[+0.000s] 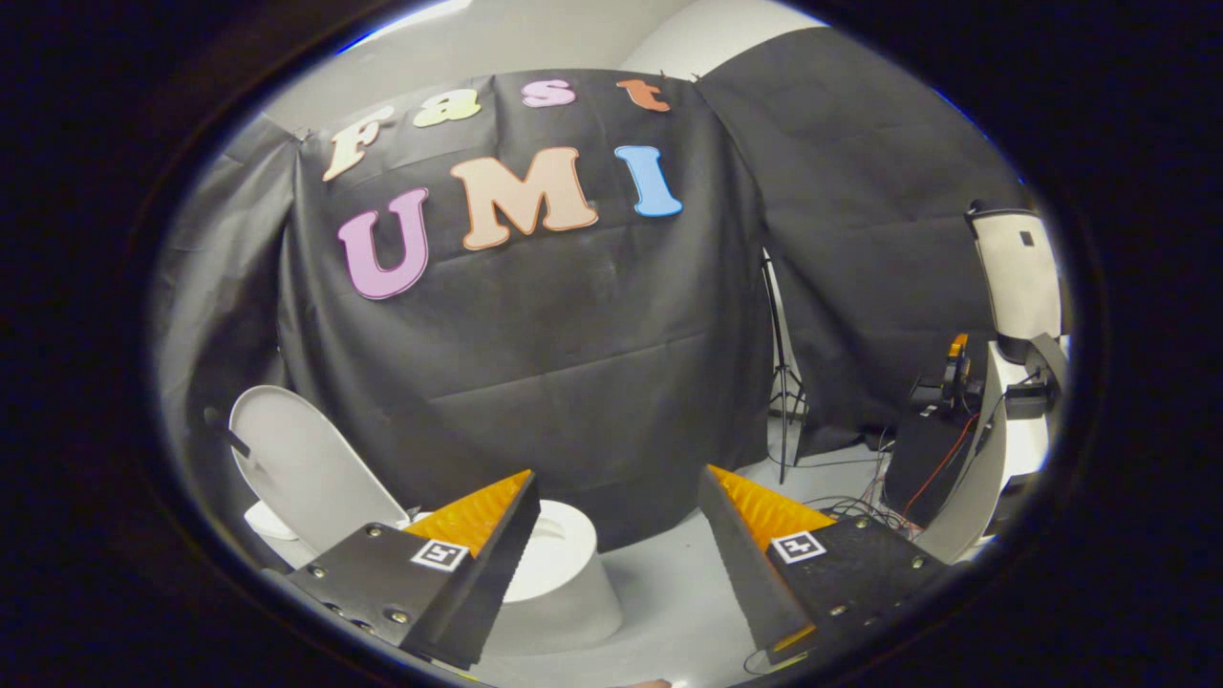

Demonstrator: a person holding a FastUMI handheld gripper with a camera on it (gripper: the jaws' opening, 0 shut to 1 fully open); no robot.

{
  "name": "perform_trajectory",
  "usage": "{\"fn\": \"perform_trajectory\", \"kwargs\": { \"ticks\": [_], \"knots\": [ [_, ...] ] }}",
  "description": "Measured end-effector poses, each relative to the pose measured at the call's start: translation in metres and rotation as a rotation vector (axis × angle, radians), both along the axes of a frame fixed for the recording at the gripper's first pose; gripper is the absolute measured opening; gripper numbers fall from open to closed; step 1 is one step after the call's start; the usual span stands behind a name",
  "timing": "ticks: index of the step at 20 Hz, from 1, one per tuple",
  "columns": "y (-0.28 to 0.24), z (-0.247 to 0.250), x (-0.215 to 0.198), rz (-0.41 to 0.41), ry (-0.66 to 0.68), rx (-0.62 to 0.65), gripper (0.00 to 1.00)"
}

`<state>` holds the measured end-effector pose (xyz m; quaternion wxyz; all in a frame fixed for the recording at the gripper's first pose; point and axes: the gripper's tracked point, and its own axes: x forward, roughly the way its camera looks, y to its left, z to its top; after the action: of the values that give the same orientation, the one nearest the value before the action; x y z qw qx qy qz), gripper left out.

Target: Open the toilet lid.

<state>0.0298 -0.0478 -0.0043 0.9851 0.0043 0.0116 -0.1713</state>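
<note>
Though fingers [617,497] apart, lid [306,468] beyond.

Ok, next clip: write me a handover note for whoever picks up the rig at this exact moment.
Hand-held gripper: fingers spread wide, holding nothing, raised above the floor.
Toilet: beyond and partly behind one finger, in front of the black cloth wall.
Toilet lid: already raised, tilted back, clear of the bowl.
Done: the lid looks open.
Left: probably nothing except checking the lid stays up and pulling back.
Note: tripod and cables stand beyond the other finger.
</note>
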Motion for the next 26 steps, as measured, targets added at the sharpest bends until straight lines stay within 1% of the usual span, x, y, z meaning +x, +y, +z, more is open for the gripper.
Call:
{"fn": "perform_trajectory", "kwargs": {
  "ticks": [14, 17, 20, 22, 26],
  "knots": [
    [0.0, -0.009, 0.003, 0.024, 0.038, 0.017, 0.99],
    [0.0, -0.011, 0.008, 0.072, 0.053, 0.006, 0.99],
    [-0.011, -0.017, 0.024, 0.127, 0.085, 0.004, 0.99],
    [-0.026, -0.016, 0.037, 0.149, 0.105, -0.004, 0.99],
    [-0.065, -0.001, 0.061, 0.194, 0.077, 0.004, 0.99]
  ]
}}
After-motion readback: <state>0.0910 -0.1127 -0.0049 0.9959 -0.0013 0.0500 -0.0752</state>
